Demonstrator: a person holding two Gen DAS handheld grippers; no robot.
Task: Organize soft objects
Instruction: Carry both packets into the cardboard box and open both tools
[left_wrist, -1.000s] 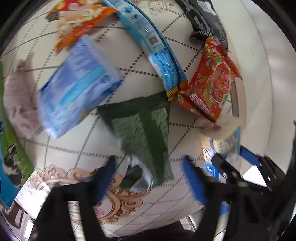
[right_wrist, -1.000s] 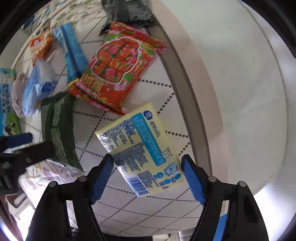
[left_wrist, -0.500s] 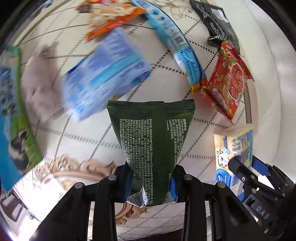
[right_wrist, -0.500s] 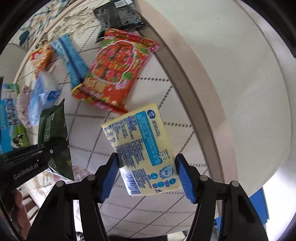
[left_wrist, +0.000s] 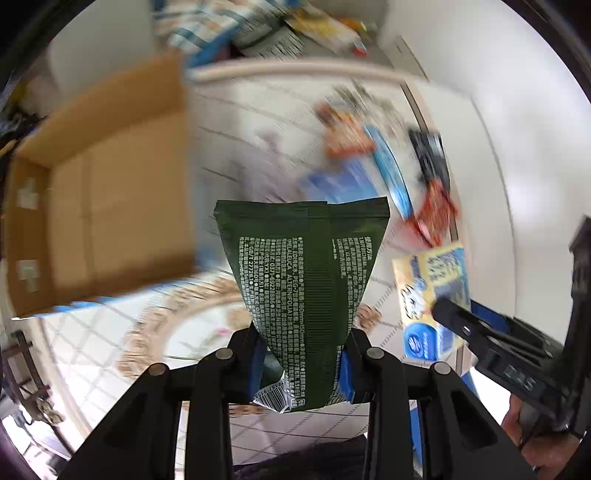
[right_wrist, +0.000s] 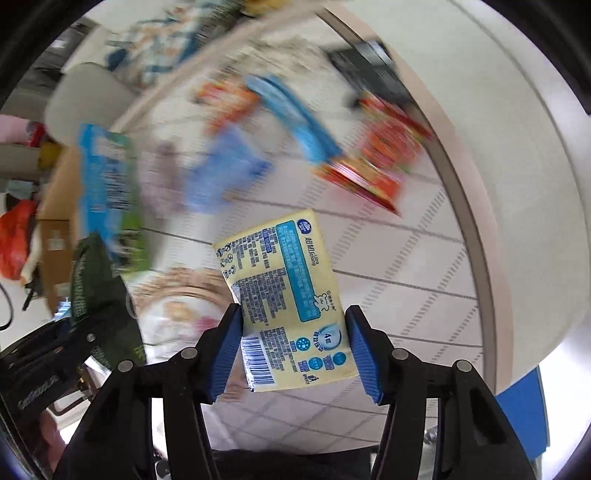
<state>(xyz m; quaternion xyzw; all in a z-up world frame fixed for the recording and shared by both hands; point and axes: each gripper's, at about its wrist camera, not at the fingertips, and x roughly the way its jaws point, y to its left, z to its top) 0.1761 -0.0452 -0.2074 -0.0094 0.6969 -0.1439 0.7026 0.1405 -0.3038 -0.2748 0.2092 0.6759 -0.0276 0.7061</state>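
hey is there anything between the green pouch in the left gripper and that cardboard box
Nothing visible. The green pouch hangs in the left gripper, lifted off the table, and the open cardboard box sits beside it, its inside looking bare. The view is blurred.

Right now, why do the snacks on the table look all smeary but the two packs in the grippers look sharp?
Left wrist view: the green pack stays crisp, the cardboard box and table packets streak with motion blur. Right wrist view: the yellow pack is sharp, the red packet is smeared; fisheye bends the table edge.
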